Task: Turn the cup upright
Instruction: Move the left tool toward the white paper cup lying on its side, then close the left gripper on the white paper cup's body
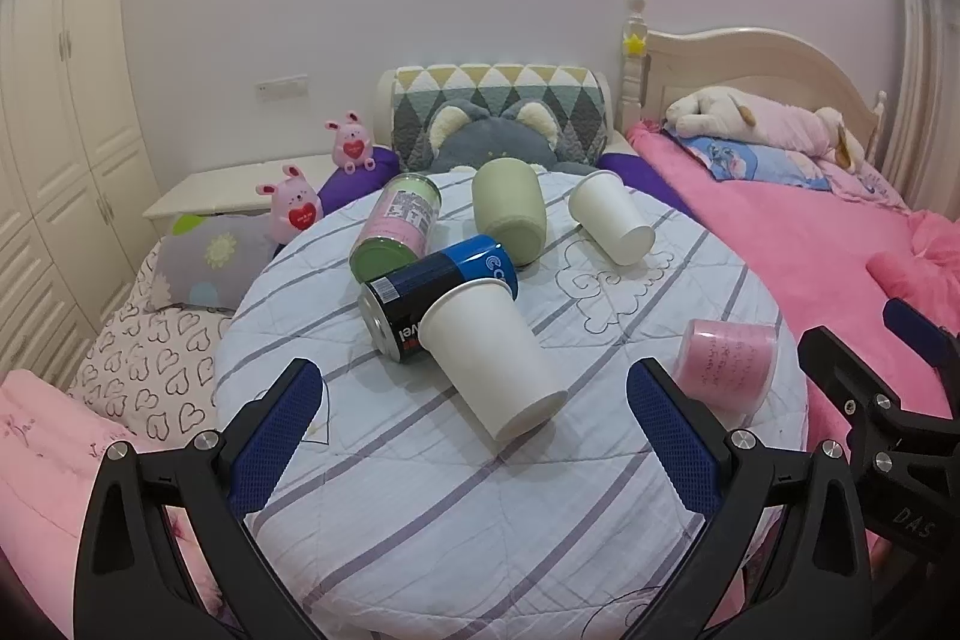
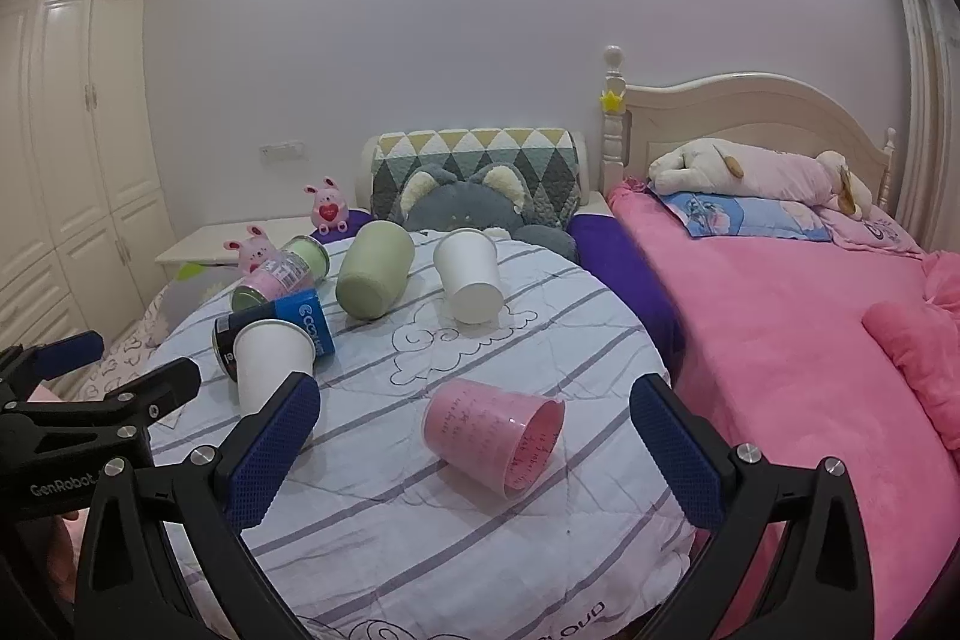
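Pink translucent plastic cup (image 2: 495, 445) with faint writing lies on its side on the striped white quilt (image 2: 480, 550), mouth toward the near right. Right gripper (image 2: 474, 451) and left gripper (image 1: 474, 436) both gape, empty. A blue can (image 2: 303, 325) reads "CC".

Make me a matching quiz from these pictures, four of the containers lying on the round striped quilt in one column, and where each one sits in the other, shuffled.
Things:
1. pink cup
2. near white cup
3. far white cup
4. blue can

Places:
A. farthest back, right of the green cup
B. directly ahead of the open right gripper
C. leaning against the blue can, ahead of the open left gripper
D. just in front of the pink-labelled green can

Pairs: 1-B, 2-C, 3-A, 4-D
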The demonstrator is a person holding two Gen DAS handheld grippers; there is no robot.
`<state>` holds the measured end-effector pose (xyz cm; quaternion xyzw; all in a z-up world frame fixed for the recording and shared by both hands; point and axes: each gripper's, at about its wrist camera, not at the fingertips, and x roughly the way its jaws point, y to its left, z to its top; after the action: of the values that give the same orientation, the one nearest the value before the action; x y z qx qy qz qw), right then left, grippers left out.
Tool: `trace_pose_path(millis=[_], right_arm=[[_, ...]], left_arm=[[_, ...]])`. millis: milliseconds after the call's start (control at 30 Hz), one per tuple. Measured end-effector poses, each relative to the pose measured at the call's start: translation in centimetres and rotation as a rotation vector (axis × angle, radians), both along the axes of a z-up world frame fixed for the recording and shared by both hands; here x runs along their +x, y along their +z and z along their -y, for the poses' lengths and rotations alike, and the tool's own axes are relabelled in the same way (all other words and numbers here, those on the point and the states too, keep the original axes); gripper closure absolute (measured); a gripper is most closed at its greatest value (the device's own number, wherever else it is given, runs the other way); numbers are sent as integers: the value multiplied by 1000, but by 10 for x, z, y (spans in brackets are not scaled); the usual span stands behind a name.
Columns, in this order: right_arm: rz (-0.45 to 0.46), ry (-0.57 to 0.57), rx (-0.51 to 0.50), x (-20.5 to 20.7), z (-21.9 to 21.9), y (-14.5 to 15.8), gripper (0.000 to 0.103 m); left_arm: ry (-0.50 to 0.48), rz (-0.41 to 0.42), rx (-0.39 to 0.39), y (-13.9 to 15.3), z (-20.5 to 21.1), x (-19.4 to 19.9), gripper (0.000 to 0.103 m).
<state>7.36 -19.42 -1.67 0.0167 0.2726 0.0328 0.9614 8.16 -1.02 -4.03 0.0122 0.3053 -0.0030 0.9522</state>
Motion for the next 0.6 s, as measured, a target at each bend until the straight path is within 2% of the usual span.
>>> trace_pose_path(millis=[333,600], right_arm=[[-11,11,9,2,-2,-4,0],[-32,70,21,8,-20,-12,0]], left_arm=[[21,-12,-11,-2,-20,2,0],[24,-54,-78,-8,-46,2,0]])
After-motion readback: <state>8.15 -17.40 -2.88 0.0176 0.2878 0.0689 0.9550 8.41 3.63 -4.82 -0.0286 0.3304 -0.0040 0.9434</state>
